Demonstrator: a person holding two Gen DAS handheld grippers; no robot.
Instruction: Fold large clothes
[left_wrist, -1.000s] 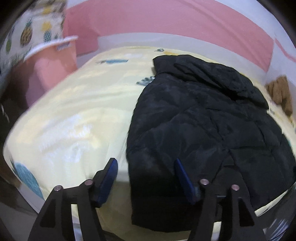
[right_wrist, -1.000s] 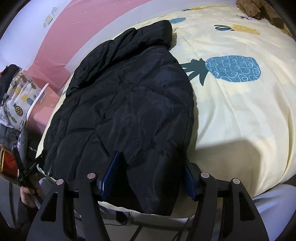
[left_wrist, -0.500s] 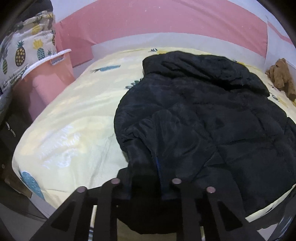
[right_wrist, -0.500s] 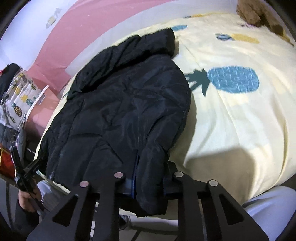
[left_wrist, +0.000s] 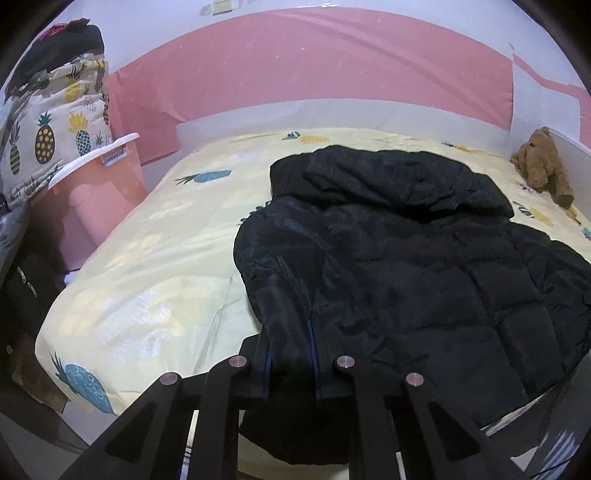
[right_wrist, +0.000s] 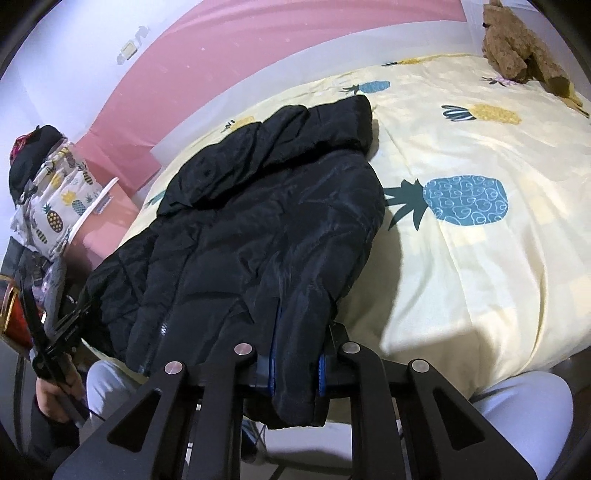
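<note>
- Black fabric of the padded jacket (left_wrist: 424, 266) fills both grippers at the near edge of the bed.
- Left gripper (left_wrist: 290, 363): jaws closing, pads pressed on a bunched fold of the jacket's near-left hem.
- Right gripper (right_wrist: 295, 365): jaws closing, pads clamped on the near-right hem, which hangs past the fingers.
- Person's hand (right_wrist: 55, 391), near left in the right wrist view, holds the other gripper's handle.
- Jacket body lies spread on the yellow pineapple-print bed cover (right_wrist: 480, 258), its collar end at the far side.
- Pink tub (left_wrist: 99, 192) stands left of the bed, a pineapple-print bundle (left_wrist: 48, 136) just beside it.
- Brown plush toy (left_wrist: 543, 166) lies at the far right of the bed, well apart from the jacket.
- Pink wall panel (left_wrist: 314, 66) runs behind the bed.
</note>
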